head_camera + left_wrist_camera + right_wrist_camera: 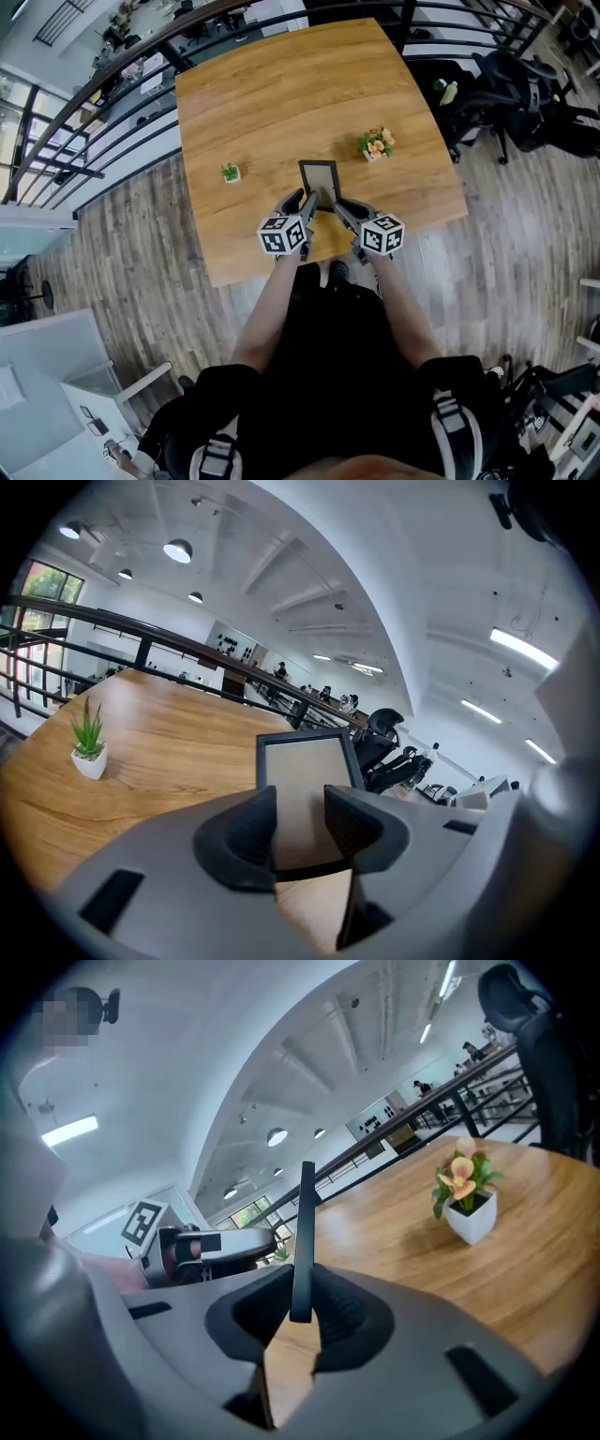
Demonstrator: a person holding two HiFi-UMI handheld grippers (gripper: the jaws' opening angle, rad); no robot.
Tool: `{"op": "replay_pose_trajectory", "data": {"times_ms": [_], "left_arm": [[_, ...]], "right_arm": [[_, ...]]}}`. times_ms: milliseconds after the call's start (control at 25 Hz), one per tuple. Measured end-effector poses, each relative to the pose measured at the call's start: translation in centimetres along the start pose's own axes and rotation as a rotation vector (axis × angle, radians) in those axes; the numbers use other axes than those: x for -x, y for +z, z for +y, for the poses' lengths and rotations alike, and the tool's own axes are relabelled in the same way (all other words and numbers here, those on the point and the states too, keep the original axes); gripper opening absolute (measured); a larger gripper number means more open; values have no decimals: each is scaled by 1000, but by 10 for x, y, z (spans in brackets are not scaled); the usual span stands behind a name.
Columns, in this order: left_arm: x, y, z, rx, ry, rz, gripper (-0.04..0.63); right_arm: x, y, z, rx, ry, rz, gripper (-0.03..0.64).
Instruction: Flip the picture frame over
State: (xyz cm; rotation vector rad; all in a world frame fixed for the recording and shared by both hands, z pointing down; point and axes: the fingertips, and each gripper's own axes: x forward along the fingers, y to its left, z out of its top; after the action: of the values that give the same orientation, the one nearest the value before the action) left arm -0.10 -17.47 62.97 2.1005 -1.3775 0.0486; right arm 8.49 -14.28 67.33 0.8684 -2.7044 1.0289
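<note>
A dark-rimmed picture frame (319, 180) stands upright on the wooden table (281, 84), near its front edge. In the right gripper view I see the frame (304, 1232) edge-on, and my right gripper (302, 1312) is shut on its lower edge. My left gripper (300, 822) is open; the frame's tan panel (305, 761) shows in the gap, and the pads do not press on it. In the head view the left gripper (302, 202) and the right gripper (343, 206) flank the frame's bottom corners. The left gripper's body (206, 1246) shows beyond the frame.
A small green plant in a white pot (230, 172) stands to the frame's left. To the frame's right is a pot of orange flowers (376, 144). A dark railing (103, 84) runs past the table's far side. Office chairs (525, 94) stand at the right.
</note>
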Motion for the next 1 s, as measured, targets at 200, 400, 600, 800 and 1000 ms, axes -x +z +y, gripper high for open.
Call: {"op": "replay_pose_trajectory", "data": {"times_ms": [200, 400, 600, 800, 1000], "left_arm": [[-13, 17, -31, -2, -85, -13, 176], [-16, 21, -34, 14, -89, -5, 183], [-18, 23, -33, 28, -86, 9, 183], [-21, 19, -30, 51, -72, 29, 183], [-22, 19, -33, 48, -69, 35, 181]], "right_arm": [[-5, 4, 0, 98, -49, 11, 72], [-9, 0, 2, 167, -87, 43, 72], [-12, -2, 5, 277, -127, 75, 72], [-12, -3, 9, 398, -166, 109, 72], [-9, 3, 15, 556, -232, 120, 72]]}}
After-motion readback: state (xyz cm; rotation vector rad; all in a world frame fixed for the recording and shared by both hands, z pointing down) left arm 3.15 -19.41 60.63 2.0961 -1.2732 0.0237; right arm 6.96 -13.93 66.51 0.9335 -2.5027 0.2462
